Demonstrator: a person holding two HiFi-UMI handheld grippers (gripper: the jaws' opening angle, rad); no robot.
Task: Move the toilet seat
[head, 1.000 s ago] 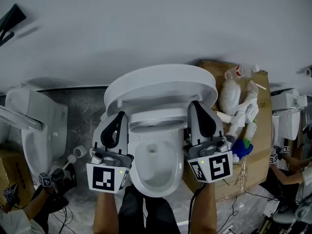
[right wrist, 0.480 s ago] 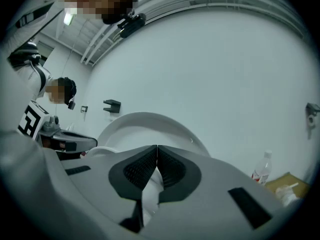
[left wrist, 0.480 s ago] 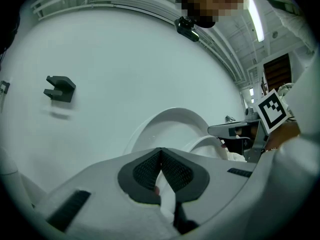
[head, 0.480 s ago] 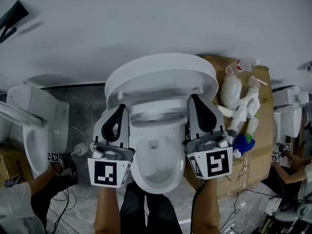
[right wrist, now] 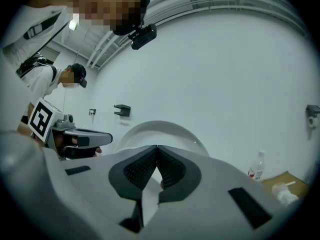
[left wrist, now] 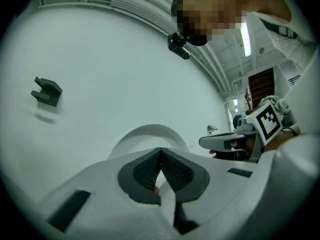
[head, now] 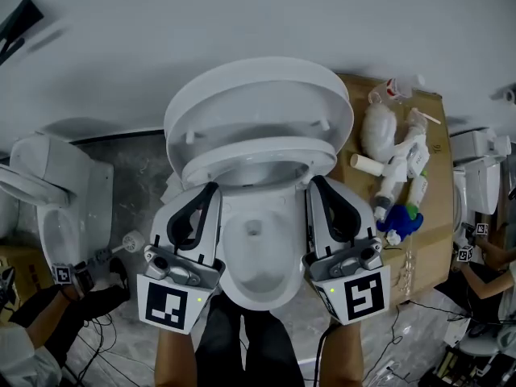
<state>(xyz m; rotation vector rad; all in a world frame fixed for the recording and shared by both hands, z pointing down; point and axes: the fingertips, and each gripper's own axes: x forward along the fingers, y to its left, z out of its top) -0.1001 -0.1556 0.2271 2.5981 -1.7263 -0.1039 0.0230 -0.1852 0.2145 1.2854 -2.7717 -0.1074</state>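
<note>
The white toilet's lid (head: 258, 103) and seat ring (head: 256, 156) are both tilted up toward the wall, the ring a little lower than the lid, above the open bowl (head: 256, 252). My left gripper (head: 210, 189) is shut and empty, its tip just under the ring's left front edge. On the other side, my right gripper (head: 316, 182) is shut and empty too, its tip under the ring's right front edge. In the left gripper view the shut gripper (left wrist: 160, 152) points at the raised seat (left wrist: 146, 133). The right gripper view shows the same, with that gripper (right wrist: 156, 149) below the seat (right wrist: 161, 129).
A second toilet (head: 60, 204) stands at the left, and a third toilet (head: 477, 180) at the right edge. A cardboard box (head: 431, 216) right of the bowl carries bottles and a blue toy (head: 401, 220). Another person's arm (head: 36, 309) and cables lie at lower left.
The lid and seat ring have swung further up toward the wall. Both grippers have stayed shut at the ring's front edge, their marker cubes drawn lower in the view.
</note>
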